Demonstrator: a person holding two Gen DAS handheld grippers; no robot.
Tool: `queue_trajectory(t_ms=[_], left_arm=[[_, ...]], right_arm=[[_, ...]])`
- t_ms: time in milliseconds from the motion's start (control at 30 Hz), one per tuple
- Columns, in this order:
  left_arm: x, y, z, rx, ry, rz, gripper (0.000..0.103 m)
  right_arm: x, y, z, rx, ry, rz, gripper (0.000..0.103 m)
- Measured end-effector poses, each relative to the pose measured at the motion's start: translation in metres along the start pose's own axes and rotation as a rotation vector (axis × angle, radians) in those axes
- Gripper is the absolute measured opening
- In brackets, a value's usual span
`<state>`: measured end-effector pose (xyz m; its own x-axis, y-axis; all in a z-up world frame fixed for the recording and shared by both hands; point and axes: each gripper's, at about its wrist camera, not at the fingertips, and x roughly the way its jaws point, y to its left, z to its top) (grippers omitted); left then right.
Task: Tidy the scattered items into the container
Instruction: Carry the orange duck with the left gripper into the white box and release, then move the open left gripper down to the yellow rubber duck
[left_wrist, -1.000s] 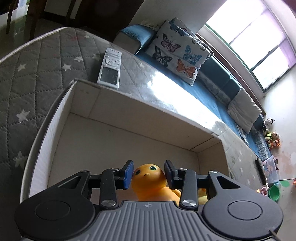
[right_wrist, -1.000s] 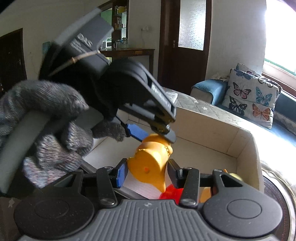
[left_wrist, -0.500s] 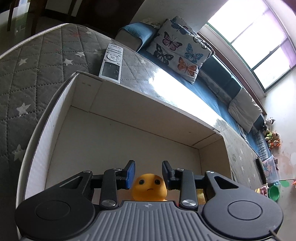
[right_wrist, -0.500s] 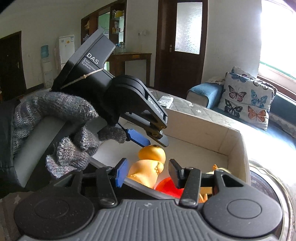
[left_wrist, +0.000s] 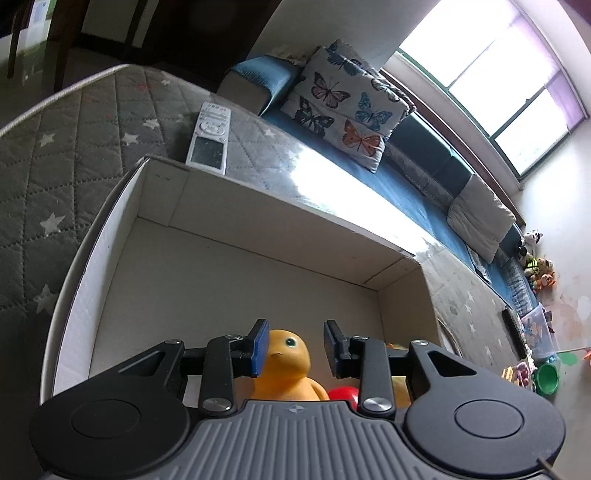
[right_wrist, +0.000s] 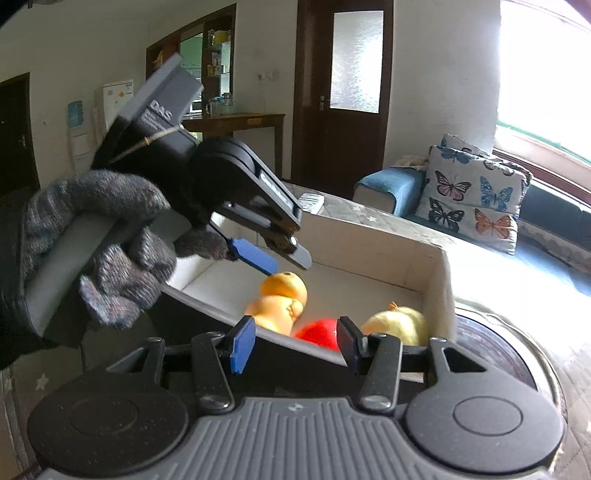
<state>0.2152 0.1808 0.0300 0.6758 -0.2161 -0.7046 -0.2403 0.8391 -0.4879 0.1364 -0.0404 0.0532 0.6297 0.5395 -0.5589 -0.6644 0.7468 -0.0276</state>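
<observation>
While both tongs gape empty, left tongs (left_wrist: 295, 347) above orange duck (left_wrist: 286, 365), remote (left_wrist: 208, 138) behind box (left_wrist: 258, 206), right tongs (right_wrist: 293, 343).

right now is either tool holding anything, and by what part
Nothing is held. The left tool hangs open above the orange toy in the box; the right tool is open too.

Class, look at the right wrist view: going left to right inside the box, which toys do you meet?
Orange toy → red toy → yellow toy, all lying inside the box.
</observation>
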Motion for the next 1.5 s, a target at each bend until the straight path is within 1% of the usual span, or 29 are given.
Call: queue_trajectory(t_ms=[100,400,500,667,733,933,1233,1500], left_arm=[[-0.008,-0.009,-0.004,0.021,-0.011,-0.01,0.034],[-0.026,-0.035,-0.025,0.09,-0.028,-0.019,0.034],[-0.032,-0.043,-0.032,0.111,-0.034,-0.021,0.034],[-0.035,-0.056,-0.047,0.139,-0.023,-0.034,0.034],[-0.036,-0.061,-0.053,0.151,-0.017,-0.039,0.034],[-0.038,-0.075,-0.072,0.19,-0.008,-0.051,0.034],[-0.028,-0.097,-0.098,0.22,0.054,-0.083,0.035],[-0.01,-0.115,-0.118,0.239,0.122,-0.103,0.036]], right_arm=[[-0.008,-0.002,-0.006,0.007,0.003,-0.015,0.054],[-0.039,-0.006,-0.028,0.045,0.002,-0.053,0.056],[-0.048,-0.008,-0.035,0.051,0.002,-0.069,0.06],[-0.063,-0.014,-0.047,0.073,0.008,-0.098,0.062],[-0.068,-0.017,-0.053,0.082,0.012,-0.109,0.065],[-0.084,-0.027,-0.072,0.123,0.028,-0.146,0.065],[-0.099,-0.041,-0.093,0.167,0.047,-0.199,0.065],[-0.101,-0.065,-0.103,0.211,0.055,-0.239,0.065]])
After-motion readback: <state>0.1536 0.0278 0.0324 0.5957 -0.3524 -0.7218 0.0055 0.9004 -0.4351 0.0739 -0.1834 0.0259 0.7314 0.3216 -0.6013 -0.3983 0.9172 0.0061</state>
